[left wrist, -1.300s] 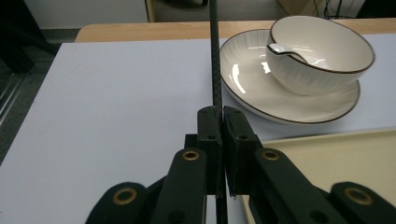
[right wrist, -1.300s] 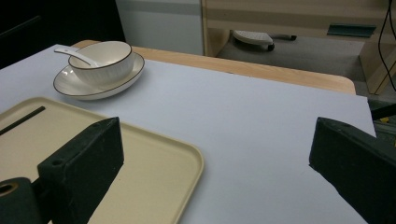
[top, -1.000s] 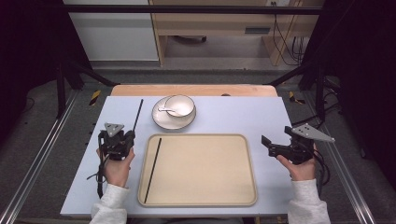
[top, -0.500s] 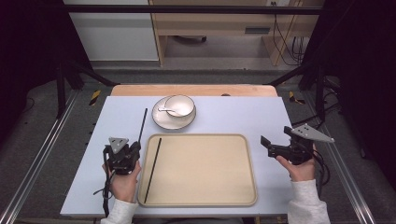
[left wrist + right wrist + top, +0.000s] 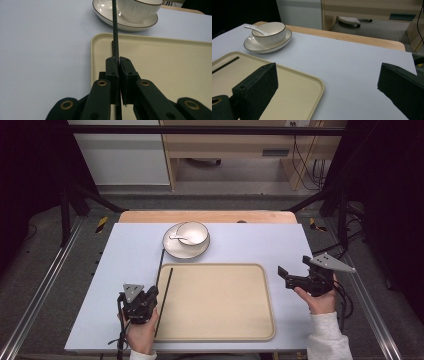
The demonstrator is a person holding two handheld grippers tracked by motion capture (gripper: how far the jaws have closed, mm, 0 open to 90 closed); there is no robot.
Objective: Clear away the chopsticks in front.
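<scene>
While the left tongs (image 5: pixel 152 296) clamped a thin black chopstick (image 5: pixel 115 30), the right tongs (image 5: pixel 286 276) stood apart and empty.
That chopstick lay pinched between the left jaws by the left rim of the beige rectangular plastic tray (image 5: pixel 220 332), pointing toward the white ceramic bowl (image 5: pixel 192 233) on its white saucer (image 5: pixel 172 249). A second black chopstick (image 5: pixel 165 297) rested inside the tray's left edge. The right tongs hovered over the pale blue counter (image 5: pixel 260 242), right of the tray.
</scene>
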